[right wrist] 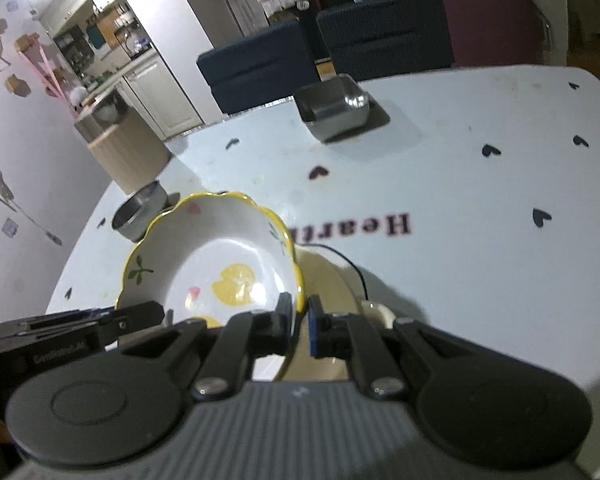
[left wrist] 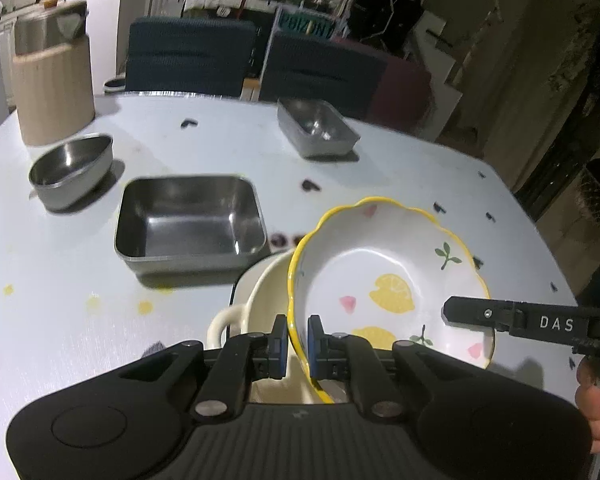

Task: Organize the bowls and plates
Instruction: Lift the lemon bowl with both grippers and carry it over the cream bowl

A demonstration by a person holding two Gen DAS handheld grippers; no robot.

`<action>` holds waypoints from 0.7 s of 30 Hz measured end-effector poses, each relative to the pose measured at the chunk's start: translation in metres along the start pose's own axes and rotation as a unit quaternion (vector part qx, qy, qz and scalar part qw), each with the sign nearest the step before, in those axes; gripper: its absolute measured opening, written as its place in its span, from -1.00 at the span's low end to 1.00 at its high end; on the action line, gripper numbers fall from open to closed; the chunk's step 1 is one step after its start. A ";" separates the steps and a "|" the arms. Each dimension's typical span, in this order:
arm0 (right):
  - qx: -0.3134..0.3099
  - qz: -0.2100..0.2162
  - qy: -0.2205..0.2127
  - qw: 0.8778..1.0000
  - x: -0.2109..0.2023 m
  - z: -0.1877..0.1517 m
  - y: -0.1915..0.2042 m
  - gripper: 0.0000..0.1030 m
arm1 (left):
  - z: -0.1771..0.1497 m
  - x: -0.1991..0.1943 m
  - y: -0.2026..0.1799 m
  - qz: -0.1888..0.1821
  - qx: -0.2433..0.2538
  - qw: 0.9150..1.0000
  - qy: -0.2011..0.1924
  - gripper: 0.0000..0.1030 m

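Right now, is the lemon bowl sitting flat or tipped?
Tipped. The lemon bowl leans over the cream pot, its yellow rim pinched by the left gripper and right gripper.

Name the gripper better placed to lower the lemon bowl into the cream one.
Neither clearly: the left gripper and right gripper each pinch opposite rims of the yellow-rimmed lemon-print bowl, tilted over the cream handled ceramic bowl. Lower together.

from the left wrist we look close along the fingers, down across the table (left wrist: 60, 248) toward the chairs (left wrist: 188, 56). from the right wrist we face likewise, tilted. both views share the lemon bowl (left wrist: 392, 276) (right wrist: 220, 264) and far tin (left wrist: 316, 126) (right wrist: 334, 106).
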State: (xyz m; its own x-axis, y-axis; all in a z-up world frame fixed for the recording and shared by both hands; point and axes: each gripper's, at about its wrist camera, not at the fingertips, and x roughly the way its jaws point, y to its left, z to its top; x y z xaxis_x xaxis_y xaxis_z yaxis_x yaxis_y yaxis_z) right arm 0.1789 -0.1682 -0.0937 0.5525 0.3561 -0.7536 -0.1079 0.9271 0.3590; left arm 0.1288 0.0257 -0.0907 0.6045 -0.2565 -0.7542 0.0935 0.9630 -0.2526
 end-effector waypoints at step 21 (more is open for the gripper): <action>-0.021 -0.057 0.030 0.998 0.011 -0.012 0.002 -0.82 | -0.015 0.040 -0.008 0.009 0.019 0.997 0.068 -0.66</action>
State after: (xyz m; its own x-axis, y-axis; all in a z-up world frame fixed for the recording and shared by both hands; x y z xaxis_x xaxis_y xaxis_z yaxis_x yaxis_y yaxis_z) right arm 0.1745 -0.1608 -0.1077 0.5135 0.2535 -0.8198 -0.0831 0.9656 0.2465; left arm 0.1402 0.0070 -0.1276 0.4935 -0.2452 -0.8344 0.1149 0.9694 -0.2169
